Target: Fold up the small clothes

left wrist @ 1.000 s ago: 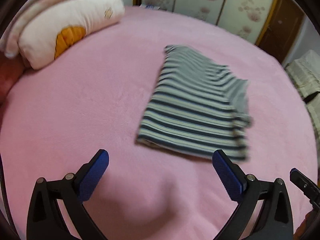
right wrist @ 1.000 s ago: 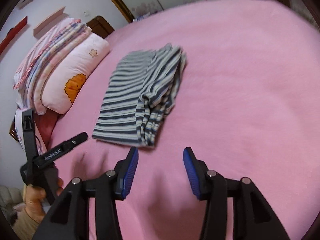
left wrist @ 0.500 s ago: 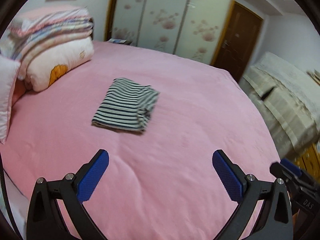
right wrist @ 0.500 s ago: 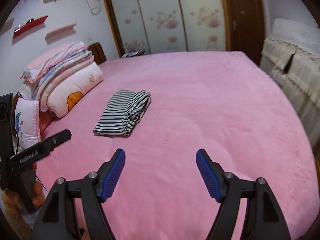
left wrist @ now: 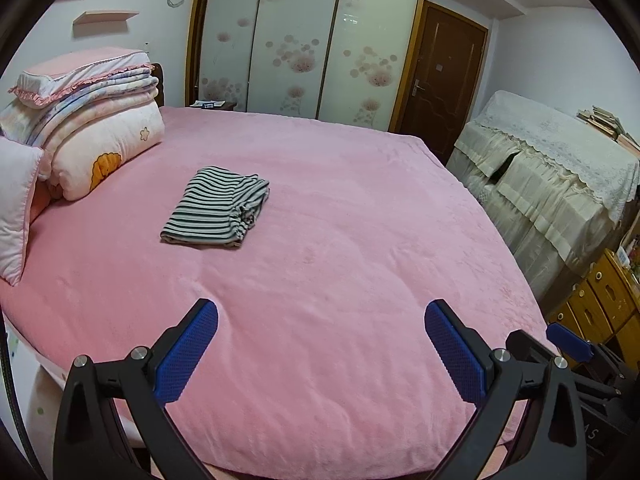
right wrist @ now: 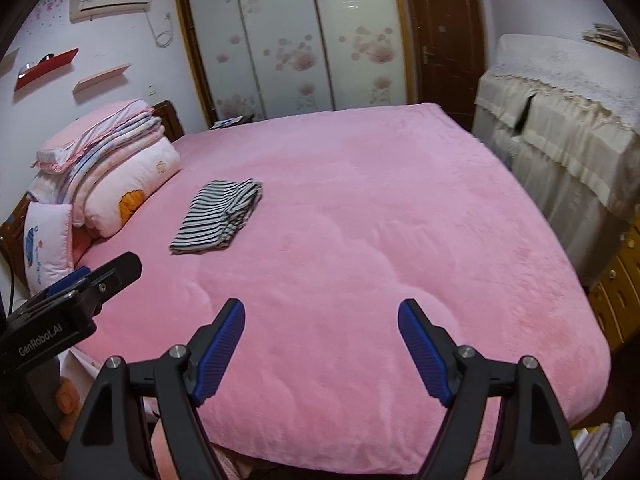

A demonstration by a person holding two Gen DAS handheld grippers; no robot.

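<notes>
A folded garment with dark and white stripes point(left wrist: 218, 208) point(right wrist: 218, 216) lies flat on the pink bed cover point(left wrist: 340, 260) point(right wrist: 360, 220), toward the pillows. My left gripper point(left wrist: 320, 340) hangs open over the bed's near edge, far back from the garment, with nothing between its blue pads. My right gripper point(right wrist: 320, 340) is open too, empty, also well short of the garment. The left gripper's body point(right wrist: 60, 312) shows at the left edge of the right wrist view, and the right gripper's finger point(left wrist: 568, 344) at the right edge of the left wrist view.
Stacked quilts and pillows point(left wrist: 88, 128) point(right wrist: 116, 172) fill the bed's head at left. A cloth-covered cabinet point(left wrist: 552, 168) point(right wrist: 568, 120) stands to the right, with wooden drawers point(left wrist: 600, 300) below it. Wardrobe doors point(left wrist: 304, 40) and a brown door point(left wrist: 440, 76) lie beyond the bed.
Both grippers have pulled back and up from the striped garment, which now looks small and far. The right gripper's jaws have widened. The garment stays folded in place.
</notes>
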